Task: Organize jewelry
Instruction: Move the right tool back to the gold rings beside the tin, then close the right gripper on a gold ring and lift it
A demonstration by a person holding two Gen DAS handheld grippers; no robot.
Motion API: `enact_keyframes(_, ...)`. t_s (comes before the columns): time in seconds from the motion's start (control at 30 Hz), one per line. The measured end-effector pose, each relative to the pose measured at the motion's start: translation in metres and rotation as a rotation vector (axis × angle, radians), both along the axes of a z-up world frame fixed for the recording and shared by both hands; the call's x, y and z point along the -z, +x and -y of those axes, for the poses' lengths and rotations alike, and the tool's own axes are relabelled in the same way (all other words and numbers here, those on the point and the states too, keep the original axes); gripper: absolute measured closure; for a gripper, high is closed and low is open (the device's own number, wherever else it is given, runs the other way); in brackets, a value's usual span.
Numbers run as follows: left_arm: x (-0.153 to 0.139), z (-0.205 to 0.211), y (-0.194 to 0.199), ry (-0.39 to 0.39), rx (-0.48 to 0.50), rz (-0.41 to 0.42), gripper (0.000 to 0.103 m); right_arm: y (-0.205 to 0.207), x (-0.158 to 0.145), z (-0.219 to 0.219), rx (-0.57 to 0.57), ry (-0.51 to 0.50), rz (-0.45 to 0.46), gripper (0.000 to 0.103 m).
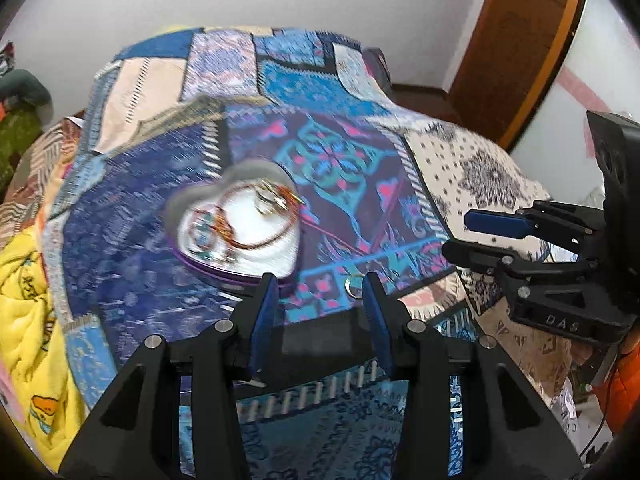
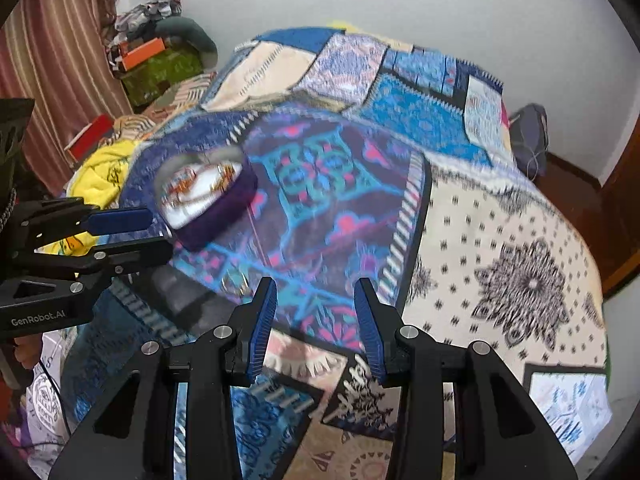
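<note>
Both the left hand-held gripper (image 1: 320,292) and right hand-held gripper (image 2: 316,300) hover spread and empty near the heart-shaped box (image 1: 240,220) gathering jewelry on the bed (image 1: 480,168), probably for a ring (image 1: 354,286).

Left gripper (image 1: 320,300): matte black plastic body, angular w/ triangular cut-outs; two blue finger pads (image 1: 264,320), ribbed on inner face; round silver screw heads at linkage pivots; white lettering "GenRobot.AI" on side, per right wrist view. Right gripper (image 2: 316,304): same build, black frame, blue ribbed pads (image 2: 368,324), silver screws; raised "DAS" marking on side block, per left wrist view; orange sleeve (image 1: 624,392) behind it, thin dark cable alongside.
</note>
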State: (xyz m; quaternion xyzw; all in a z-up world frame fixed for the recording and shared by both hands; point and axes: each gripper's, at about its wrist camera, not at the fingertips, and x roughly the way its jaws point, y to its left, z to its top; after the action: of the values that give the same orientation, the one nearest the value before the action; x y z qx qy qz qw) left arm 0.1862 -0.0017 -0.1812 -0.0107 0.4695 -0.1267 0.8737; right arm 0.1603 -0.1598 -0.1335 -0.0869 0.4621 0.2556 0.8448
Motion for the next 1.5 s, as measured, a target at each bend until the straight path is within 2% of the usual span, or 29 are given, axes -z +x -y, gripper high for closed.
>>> enact_keyframes(0.2, 0.024, 0.018, 0.009, 0.006, 0.063, -0.069, 0.060, -0.007, 0.016, 0.007, -0.006, -0.003, -0.036, 0.066)
enact_keyframes(0.4, 0.035, 0.031, 0.011, 0.031, 0.098, -0.072, 0.066, -0.007, 0.023, 0.014, 0.000, 0.010, -0.058, 0.066)
enact_keyframes(0.53, 0.040, 0.035, 0.015, 0.044, 0.114, -0.067, 0.079, -0.007, 0.026, 0.014, -0.008, 0.021, -0.065, 0.066)
enact_keyframes(0.67, 0.042, 0.038, 0.019, 0.046, 0.116, -0.058, 0.086, -0.006, 0.029, 0.011, -0.017, 0.030, -0.072, 0.066)
enact_keyframes(0.8, 0.043, 0.035, 0.021, 0.022, 0.107, -0.055, 0.088, -0.004, 0.031, 0.005, -0.034, 0.041, -0.082, 0.066)
enact_keyframes(0.87, 0.043, 0.033, 0.020, 0.028, 0.093, -0.052, 0.103, -0.005, 0.030, 0.000, -0.051, 0.045, -0.077, 0.066)
enact_keyframes(1.0, 0.040, 0.021, 0.020, -0.019, 0.061, -0.062, 0.103, -0.003, 0.031, -0.015, -0.093, 0.038, -0.072, 0.066)
enact_keyframes(1.13, 0.038, 0.016, 0.016, -0.011, 0.054, -0.051, 0.103, 0.000, 0.036, -0.026, -0.107, 0.024, -0.064, 0.067)
enact_keyframes(1.27, 0.037, 0.012, 0.012, -0.016, 0.060, -0.055, 0.103, 0.000, 0.036, -0.032, -0.125, 0.021, -0.054, 0.088)
enact_keyframes(1.33, 0.037, 0.010, 0.012, -0.028, 0.062, -0.063, 0.101, -0.001, 0.037, -0.032, -0.129, 0.020, -0.048, 0.094)
enact_keyframes(1.4, 0.037, 0.011, 0.012, -0.026, 0.067, -0.067, 0.098, -0.002, 0.036, -0.032, -0.127, 0.019, -0.040, 0.094)
enact_keyframes(1.5, 0.036, 0.018, 0.012, -0.018, 0.089, -0.066, 0.087, -0.003, 0.035, -0.030, -0.115, 0.022, -0.037, 0.094)
